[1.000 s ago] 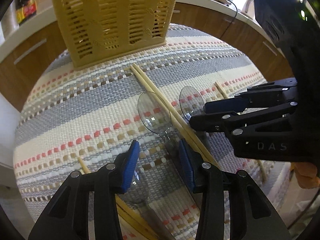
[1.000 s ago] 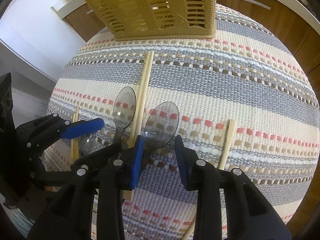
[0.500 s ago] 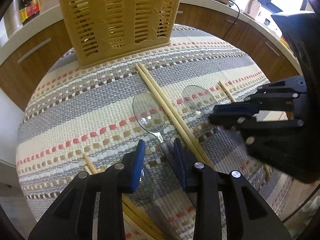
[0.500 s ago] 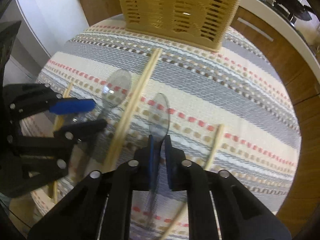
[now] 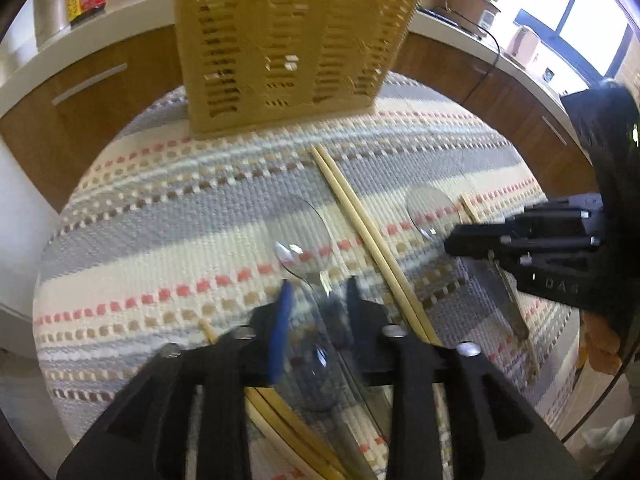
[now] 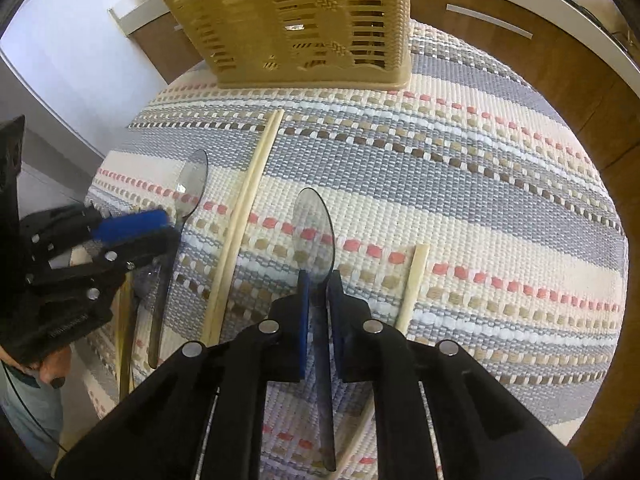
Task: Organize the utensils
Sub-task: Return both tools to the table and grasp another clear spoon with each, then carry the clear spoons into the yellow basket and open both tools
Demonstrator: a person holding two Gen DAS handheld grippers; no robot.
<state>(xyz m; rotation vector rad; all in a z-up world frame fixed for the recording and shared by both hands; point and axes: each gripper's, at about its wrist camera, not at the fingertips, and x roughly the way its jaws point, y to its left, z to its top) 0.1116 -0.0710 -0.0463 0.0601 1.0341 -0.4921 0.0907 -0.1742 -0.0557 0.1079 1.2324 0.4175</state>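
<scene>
**Two claws working on clear spoons beside the basket**

At the far left of the right wrist view, the left claw (image 6: pixel 160 232) is reaching in over the striped mat (image 6: pixel 480 208), its blue pad lying against the neck of the left spoon (image 6: pixel 192 188). In its own view the left claw (image 5: pixel 316 312) is standing partly spread with that spoon's handle passing between the fingers; its jaws have just been opening a little, and the blur is hiding whether the pads are pressing on the handle. The spoon's bowl (image 5: pixel 304 240) is lying just ahead of the tips. A single chopstick (image 6: pixel 126 332) is lying under that claw.

Next to the right, a chopstick pair (image 6: pixel 244 216) is lying on the mat, running from near the basket (image 6: pixel 304 24) toward the camera, between the two spoons.

Right of the pair, the right claw (image 6: pixel 318 292) is pinching the right spoon (image 6: pixel 314 228) at its neck, the pads nearly together on the thin handle, the bowl sticking out beyond the tips and the handle running back beneath the claw. Its jaws have just been closing onto it.

Farther right, another chopstick (image 6: pixel 414 284) is lying just beside that claw.

The basket is standing upright at the mat's far edge, well apart from both claws.
</scene>
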